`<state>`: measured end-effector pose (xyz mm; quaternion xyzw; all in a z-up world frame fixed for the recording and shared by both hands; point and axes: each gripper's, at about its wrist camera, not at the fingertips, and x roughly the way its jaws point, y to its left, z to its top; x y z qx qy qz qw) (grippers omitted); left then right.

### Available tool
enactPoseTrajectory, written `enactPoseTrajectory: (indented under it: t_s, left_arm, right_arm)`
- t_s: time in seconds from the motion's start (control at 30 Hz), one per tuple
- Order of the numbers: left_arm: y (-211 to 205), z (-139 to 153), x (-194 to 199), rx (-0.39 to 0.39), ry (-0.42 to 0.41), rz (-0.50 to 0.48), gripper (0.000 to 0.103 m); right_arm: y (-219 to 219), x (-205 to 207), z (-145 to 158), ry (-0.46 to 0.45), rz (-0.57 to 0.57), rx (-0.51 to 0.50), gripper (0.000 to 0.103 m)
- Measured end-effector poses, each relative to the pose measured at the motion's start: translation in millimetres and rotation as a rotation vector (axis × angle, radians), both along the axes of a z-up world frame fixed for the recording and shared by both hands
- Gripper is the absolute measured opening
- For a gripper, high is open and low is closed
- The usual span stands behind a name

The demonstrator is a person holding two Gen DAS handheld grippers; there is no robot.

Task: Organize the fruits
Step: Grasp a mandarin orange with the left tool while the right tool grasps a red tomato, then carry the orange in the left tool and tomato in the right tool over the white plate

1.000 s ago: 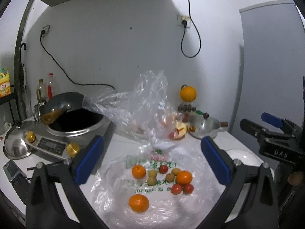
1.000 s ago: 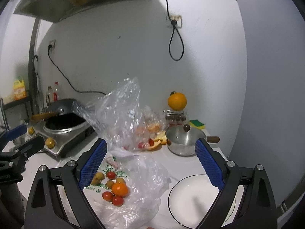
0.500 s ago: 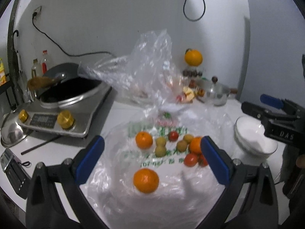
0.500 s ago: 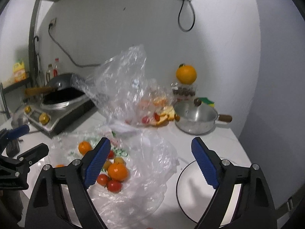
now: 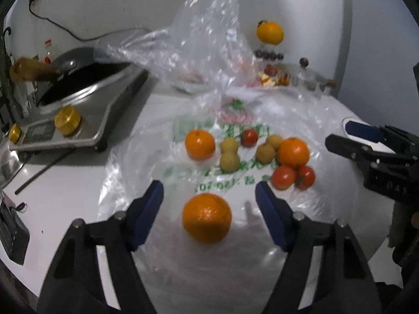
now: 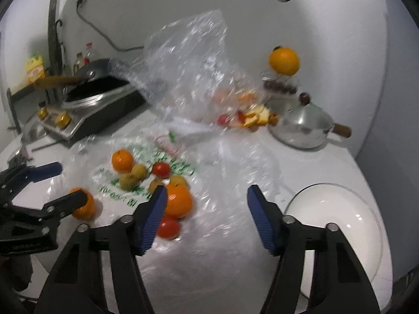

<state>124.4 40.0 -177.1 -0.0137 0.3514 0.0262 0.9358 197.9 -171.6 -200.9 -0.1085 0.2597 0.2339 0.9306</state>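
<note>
Left gripper (image 5: 209,198) low over plastic bag (image 5: 235,248), jaws just been closing, half-narrowed, pads clear of nearest orange (image 5: 207,217) lying between them, not gripped. Right gripper (image 6: 207,198) jaws likewise just been closing, only crinkled bag film between, nothing held; its left pad just beside second orange (image 6: 179,200) and tomato (image 6: 169,228). White plate (image 6: 340,209) right of bag. Beyond: third orange (image 5: 199,144), small yellowish fruits (image 5: 229,161), more tomatoes. Farther back: steel pot (image 6: 301,128), cooker with wok (image 5: 78,99).
</note>
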Motion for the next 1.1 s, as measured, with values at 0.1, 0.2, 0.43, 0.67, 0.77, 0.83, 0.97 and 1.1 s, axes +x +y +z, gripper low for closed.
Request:
enactPoseTrajectory:
  t_s: [0.1,0.2,0.43,0.67,0.77,0.83,0.97,1.1]
  left_arm:
    - [2.0,-3.3,0.1,-0.001,0.011,-0.001,0.074]
    - [1.6,-6.1,0.2,0.001,0.024,-0.009,0.074]
    - [4.4,-15.2,4.1,0.003,0.058,-0.011,0.074]
    - [6.8,-25.0,7.1,-0.011,0.095,-0.010,0.057]
    - [7.9,-23.3,5.5,-0.020,0.086,-0.010,0.050]
    - [6.8,-21.3,3.7,-0.019,0.080,-0.015,0.046]
    - [5.9,-18.3,0.7,-0.024,0.072,-0.014,0.046]
    - [5.0,-13.0,-5.5,-0.021,0.052,-0.009,0.046]
  right_arm:
    - [7.4,2.0,-11.9,0.037,0.024,-0.019,0.056]
    - [12.8,4.4,-22.4,0.074,0.039,-0.029,0.052]
    - [20.8,8.0,-34.4,0.128,0.078,-0.030,0.046]
    - [29.1,9.6,-43.6,0.176,0.117,-0.037,0.033]
    - [32.3,6.7,-45.3,0.173,0.126,-0.050,0.030]
    - [31.6,6.5,-44.7,0.174,0.131,-0.049,0.029]
    - [28.5,3.0,-39.1,0.151,0.131,-0.044,0.029]
    - [26.5,-1.6,-33.5,0.135,0.136,-0.041,0.029]
